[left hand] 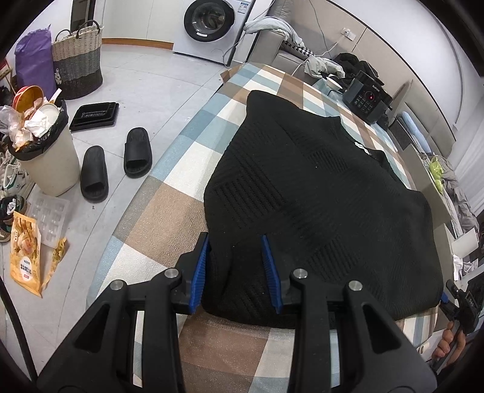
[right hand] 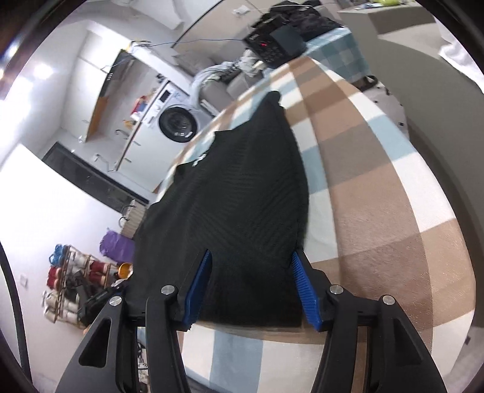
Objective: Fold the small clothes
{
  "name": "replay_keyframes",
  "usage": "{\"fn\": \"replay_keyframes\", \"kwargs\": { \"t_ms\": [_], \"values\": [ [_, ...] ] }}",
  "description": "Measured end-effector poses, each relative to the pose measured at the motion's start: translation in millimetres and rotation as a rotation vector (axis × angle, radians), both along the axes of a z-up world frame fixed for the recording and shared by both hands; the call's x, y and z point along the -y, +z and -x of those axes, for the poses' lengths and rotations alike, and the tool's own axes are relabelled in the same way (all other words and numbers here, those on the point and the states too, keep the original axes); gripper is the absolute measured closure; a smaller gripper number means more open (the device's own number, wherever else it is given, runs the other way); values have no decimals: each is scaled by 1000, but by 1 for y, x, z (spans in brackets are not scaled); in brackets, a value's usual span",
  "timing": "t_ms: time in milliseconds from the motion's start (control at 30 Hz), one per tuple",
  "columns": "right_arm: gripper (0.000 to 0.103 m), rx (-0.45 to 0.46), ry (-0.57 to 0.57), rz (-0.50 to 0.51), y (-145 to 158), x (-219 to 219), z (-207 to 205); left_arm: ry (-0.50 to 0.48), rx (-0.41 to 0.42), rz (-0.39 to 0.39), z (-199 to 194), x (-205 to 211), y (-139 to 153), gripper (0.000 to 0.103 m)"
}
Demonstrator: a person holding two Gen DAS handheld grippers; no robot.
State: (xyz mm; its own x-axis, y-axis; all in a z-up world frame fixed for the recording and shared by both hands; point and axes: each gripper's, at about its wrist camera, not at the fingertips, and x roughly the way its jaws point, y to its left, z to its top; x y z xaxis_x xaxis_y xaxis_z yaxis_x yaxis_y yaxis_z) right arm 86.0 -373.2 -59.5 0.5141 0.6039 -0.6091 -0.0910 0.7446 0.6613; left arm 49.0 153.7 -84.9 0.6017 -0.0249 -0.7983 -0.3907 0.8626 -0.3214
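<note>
I see the black knit sweater (left hand: pixel 317 193) flat on the checked tablecloth (left hand: pixel 157 208). My left gripper (left hand: pixel 237 272) pinches its near corner; my right gripper (right hand: pixel 252 284) straddles the other corner, jaws apart, not pressing. Dark keypad appliance (left hand: pixel 367 101) beyond; slippers (left hand: pixel 116 166) and full bin (left hand: pixel 45 151) on floor.

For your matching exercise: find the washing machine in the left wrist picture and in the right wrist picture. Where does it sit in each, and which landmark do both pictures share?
Left wrist view: the washing machine stands upright at the top centre, beyond the floor.
Right wrist view: it appears tilted, left of centre in the upper half, beside the checked cloth.
Shared landmark: the black knit garment lying on that cloth.
</note>
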Motion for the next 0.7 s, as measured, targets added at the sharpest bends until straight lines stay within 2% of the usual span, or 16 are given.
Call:
{"fn": "replay_keyframes", "kwargs": {
  "t_ms": [133,167,200,233,267,300,333,467,600,700],
  "values": [
    [47,-17,-19,20,-8,2,-4,-3,1,-8,-1,1,0,73],
    [51,-14,-21,30,-8,1,-4,-6,5,-13,-1,1,0,73],
    [56,1,-16,61,-6,-3,-4,-11,10,-23,-2,2,2,73],
    [71,14,-13,92,-4,-7,-4,-13,18,-31,-1,2,2,75],
    [86,34,-11,148,-1,-13,-5,-17,30,-37,-1,3,3,85],
    [92,50,-6,190,3,-17,-4,-20,39,-44,-1,4,5,91],
    [93,64,0,208,6,-20,-3,-20,46,-46,0,5,6,96],
    [95,108,-21,237,18,-20,6,-6,83,-45,6,3,14,97],
    [95,9,-12,320,-1,-22,5,-2,52,-22,8,-3,6,97],
    [95,19,-31,307,5,-23,4,0,53,-27,10,-3,6,97]
  ]
}}
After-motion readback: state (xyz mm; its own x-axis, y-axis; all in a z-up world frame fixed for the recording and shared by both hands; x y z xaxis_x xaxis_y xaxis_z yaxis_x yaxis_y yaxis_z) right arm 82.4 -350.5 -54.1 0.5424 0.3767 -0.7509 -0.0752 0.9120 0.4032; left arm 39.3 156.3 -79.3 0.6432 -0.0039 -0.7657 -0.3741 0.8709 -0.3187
